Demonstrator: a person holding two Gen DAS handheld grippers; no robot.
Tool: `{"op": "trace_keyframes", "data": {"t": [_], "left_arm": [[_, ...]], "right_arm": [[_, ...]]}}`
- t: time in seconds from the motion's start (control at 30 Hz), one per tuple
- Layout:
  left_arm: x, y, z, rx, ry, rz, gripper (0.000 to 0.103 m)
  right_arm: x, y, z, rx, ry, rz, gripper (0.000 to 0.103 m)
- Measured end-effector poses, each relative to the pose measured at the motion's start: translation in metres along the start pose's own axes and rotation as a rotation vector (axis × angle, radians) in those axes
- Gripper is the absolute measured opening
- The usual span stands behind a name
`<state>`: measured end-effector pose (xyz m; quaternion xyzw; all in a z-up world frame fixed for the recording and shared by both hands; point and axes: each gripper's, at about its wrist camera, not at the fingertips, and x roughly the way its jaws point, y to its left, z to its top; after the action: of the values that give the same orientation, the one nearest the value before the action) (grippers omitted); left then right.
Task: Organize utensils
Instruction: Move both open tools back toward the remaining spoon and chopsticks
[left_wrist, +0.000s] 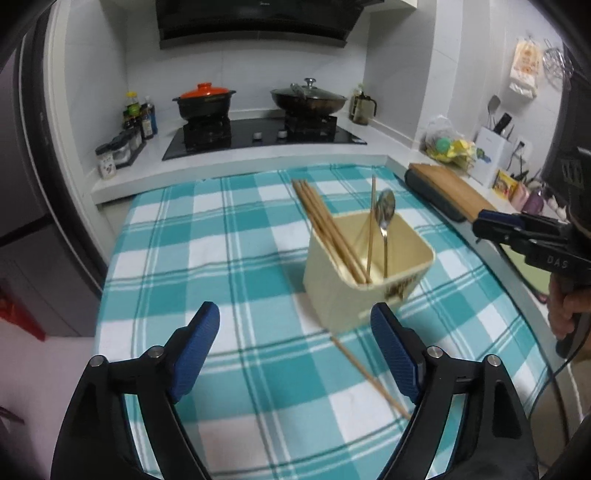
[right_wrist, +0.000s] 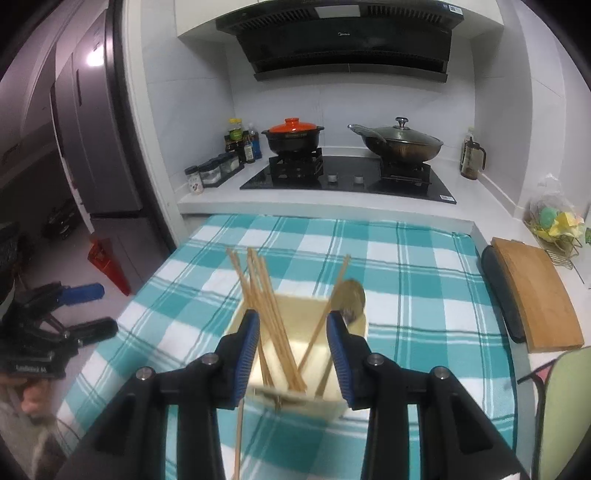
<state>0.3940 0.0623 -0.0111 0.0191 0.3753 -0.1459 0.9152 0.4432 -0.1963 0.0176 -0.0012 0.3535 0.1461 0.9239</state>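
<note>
A cream square utensil holder stands on the teal checked cloth. Several wooden chopsticks and a metal spoon lean inside it. One loose chopstick lies on the cloth in front of the holder. My left gripper is wide open just before the holder, nothing between its pads. My right gripper hovers at the holder's right side, jaws partly apart, pads pressing on nothing.
Behind the table runs a white counter with a black hob, an orange-lidded pot and a lidded wok. A wooden cutting board lies to the right. Condiment bottles and a fridge stand left.
</note>
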Motion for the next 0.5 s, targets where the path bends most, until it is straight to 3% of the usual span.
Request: {"op": "trace_keyframes", "data": {"t": [0.13,0.27,0.4,0.5], "left_arm": [[-0.010,-0.013,-0.076,-0.028,0.039,-0.012,0.088],[-0.010,-0.050,-0.143,-0.067,0.044,-0.008,0.088],[0.001,-0.081,-0.175,-0.153,0.090,-0.073,0.088],[0.009,-0.098,-0.178,-0.161,0.087,-0.038,0.088]], "right_arm": [[-0.044,0.004,-0.094,-0.077,0.058,-0.015,0.040],[-0.079,0.011,-0.202,-0.072,0.047,-0.061,0.039],[-0.107,0.008,-0.279,0.110,0.026,-0.075,0.039],[-0.113,0.010,-0.302,0.113,0.074,-0.070,0.039]]}}
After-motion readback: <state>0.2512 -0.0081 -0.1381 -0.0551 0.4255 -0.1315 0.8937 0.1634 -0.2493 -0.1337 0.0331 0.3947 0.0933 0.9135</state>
